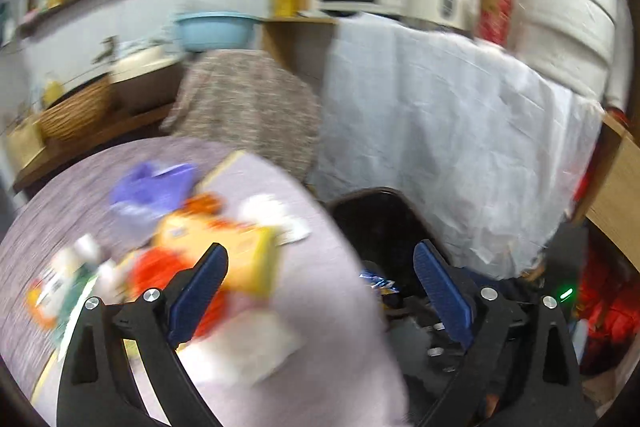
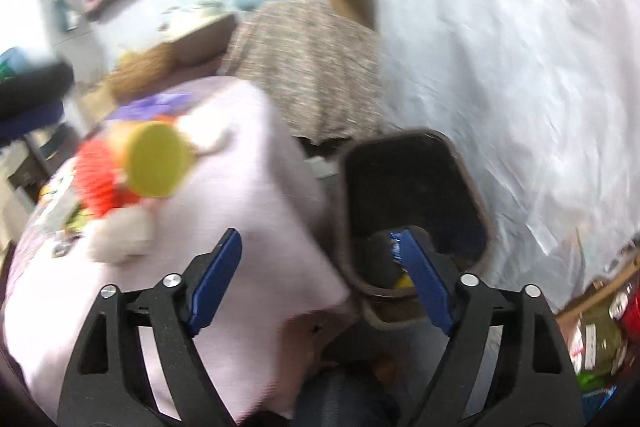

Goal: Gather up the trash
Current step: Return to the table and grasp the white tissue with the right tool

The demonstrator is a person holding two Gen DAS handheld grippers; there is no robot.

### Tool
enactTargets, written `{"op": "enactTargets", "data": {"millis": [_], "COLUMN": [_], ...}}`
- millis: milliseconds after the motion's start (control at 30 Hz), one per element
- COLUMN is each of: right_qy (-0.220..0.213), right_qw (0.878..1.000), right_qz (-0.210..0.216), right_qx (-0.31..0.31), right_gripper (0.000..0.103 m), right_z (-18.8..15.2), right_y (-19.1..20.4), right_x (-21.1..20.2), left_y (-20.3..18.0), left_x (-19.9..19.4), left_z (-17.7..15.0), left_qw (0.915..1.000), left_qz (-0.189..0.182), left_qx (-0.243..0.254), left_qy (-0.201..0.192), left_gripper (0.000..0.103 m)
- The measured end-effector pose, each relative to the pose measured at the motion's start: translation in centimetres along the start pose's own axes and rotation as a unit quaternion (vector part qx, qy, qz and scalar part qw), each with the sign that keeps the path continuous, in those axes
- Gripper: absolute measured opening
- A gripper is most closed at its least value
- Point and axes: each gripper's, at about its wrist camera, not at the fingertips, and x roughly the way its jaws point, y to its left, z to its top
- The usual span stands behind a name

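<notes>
Right wrist view: my right gripper (image 2: pixel 322 281) gapes empty above dark bin (image 2: pixel 416 163) holding blue wrapper (image 2: pixel 396 247); left gripper (image 1: pixel 320 291) spread wide, empty, over table trash (image 1: pixel 208 247).

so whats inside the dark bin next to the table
Inside the dark bin lies a blue wrapper on something dark, with a bit of yellow beside it. The right tongs cover part of the bottom, so the rest cannot be seen.

Left gripper (image 1: pixel 320 267), jaws apart, above blurred wrappers (image 1: pixel 180 247).
</notes>
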Motion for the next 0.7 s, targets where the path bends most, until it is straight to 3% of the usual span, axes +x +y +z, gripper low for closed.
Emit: {"op": "enactTargets", "data": {"millis": [167,367,533,700], "right_qy": [0.01,0.03,0.043,0.055], "right_qw": [0.995,0.981,0.965,0.954], "right_qz": [0.068,0.101,0.109,0.094], "right_qx": [-0.07,-0.162,-0.234,-0.281], "right_gripper": [0.083,0.083,0.083,0.082], "right_z": [0.2,-1.1,-2.0,-2.3], "right_y": [5.3,11.3,15.2,17.6], "right_x": [-0.8,0.1,0.6,1.9], "left_y": [5.3,10.3,13.1,13.7], "left_x": [-3.0,-4.9,-5.9,-6.1], "left_z": [-3.5,-6.8,-8.3,-9.1], "left_qw": [0.9953,0.9865,0.9824,0.9826], "left_qz": [0.089,0.143,0.15,0.142], "left_qx": [-0.038,-0.078,-0.109,-0.117], "left_qy": [-0.004,0.015,0.021,0.022], "left_gripper": [0.093,0.093,0.093,0.093]}}
